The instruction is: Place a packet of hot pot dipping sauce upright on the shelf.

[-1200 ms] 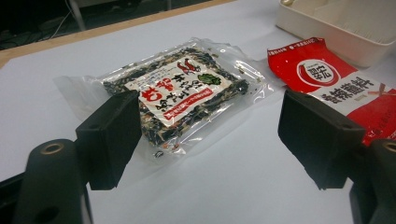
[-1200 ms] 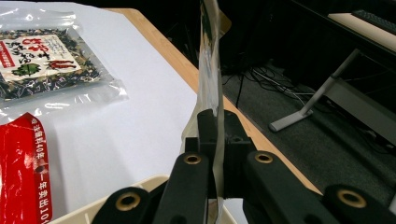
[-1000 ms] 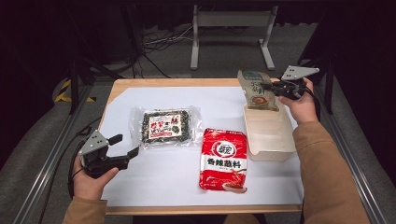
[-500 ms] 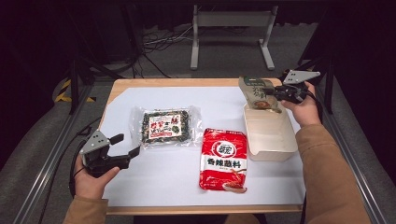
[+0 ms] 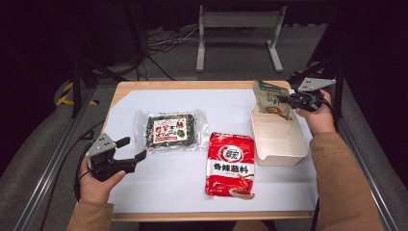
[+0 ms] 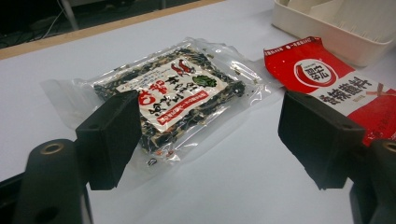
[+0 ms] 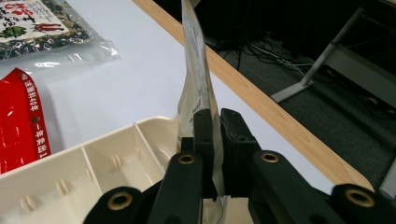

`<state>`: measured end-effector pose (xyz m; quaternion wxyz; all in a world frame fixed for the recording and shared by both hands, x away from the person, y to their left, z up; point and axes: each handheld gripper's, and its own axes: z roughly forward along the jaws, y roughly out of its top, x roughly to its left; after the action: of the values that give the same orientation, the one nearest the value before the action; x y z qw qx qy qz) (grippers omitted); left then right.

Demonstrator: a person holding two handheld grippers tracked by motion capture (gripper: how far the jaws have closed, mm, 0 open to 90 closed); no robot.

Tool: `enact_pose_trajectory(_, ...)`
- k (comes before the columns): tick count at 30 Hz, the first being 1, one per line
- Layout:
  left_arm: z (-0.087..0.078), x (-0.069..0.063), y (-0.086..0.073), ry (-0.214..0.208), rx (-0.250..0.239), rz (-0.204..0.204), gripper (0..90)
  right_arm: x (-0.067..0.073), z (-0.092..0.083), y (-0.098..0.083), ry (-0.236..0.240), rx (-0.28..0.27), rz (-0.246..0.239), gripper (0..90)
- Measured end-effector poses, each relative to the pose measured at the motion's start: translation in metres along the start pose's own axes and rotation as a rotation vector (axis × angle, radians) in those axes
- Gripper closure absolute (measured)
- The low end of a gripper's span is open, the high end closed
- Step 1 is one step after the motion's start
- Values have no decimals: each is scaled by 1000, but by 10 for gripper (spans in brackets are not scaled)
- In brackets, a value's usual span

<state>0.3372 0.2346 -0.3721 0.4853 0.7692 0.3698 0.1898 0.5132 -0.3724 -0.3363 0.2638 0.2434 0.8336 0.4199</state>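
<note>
The right gripper [image 5: 291, 100] pinches a green packet [image 5: 270, 98] by its edge, jaws pressed together on the thin foil, and holds it upright over the far end of the cream tray [image 5: 281, 153]. The packet is not yet lying inside, so I judge the first packing step as almost done. The left gripper [image 5: 133, 150] waits with jaws spread and empty near the seaweed packet [image 5: 171, 130]. This one and the red packet [image 5: 231, 163] lie on the white table [image 5: 159, 192], not packed yet.
</note>
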Motion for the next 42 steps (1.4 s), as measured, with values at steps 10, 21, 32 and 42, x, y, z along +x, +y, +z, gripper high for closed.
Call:
enact_pose_trajectory(10, 4, -1, 1, -6, 5, 6, 220, 4, 4, 3, -20, 66, -94, 880)
enact_pose_trajectory(21, -4, 1, -6, 13, 8, -15, 220, 9, 22, 12, -3, 18, -218, 891)
enact_pose_trajectory(32, -5, 2, -8, 15, 8, -22, 220, 3, 26, -1, -32, 37, -24, 882)
enact_pose_trajectory(42, -4, 2, -7, 8, 7, -24, 220, 4, 25, -5, -74, 82, 8, 880)
